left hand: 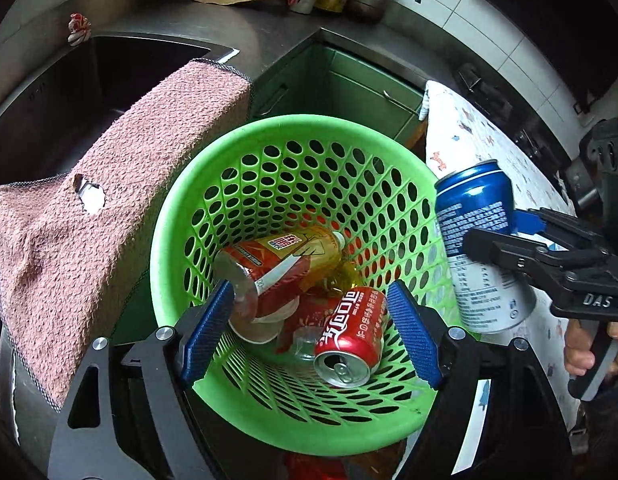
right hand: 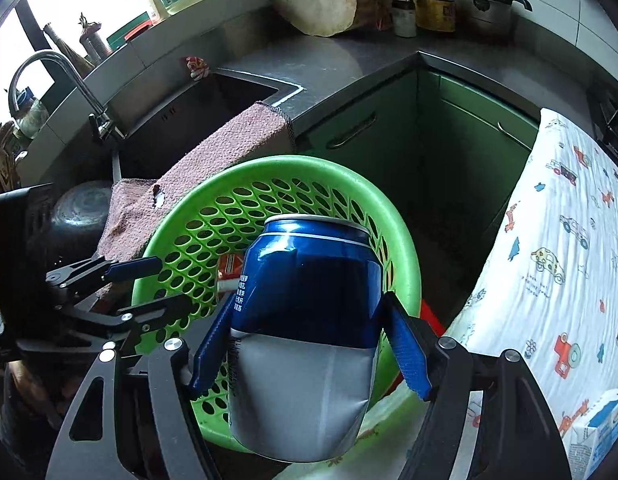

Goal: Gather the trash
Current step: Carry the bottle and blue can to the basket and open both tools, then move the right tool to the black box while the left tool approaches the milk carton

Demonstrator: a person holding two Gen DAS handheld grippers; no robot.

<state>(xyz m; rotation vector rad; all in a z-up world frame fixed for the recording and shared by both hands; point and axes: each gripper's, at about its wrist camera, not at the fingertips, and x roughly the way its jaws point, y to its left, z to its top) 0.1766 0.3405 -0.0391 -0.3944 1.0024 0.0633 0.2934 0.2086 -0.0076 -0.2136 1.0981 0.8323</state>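
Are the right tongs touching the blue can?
Touching. In the right wrist view the right tongs have both blue pads pressed on the dented blue can, holding it above the green basket.

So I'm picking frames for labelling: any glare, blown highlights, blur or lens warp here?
Left wrist view: sharp, strong fisheye bending of the counter edges, black corners, soft light inside the green basket. Right wrist view: window at upper left blown out to white, a bright glint on the blue can, the same barrel warp, no motion blur.
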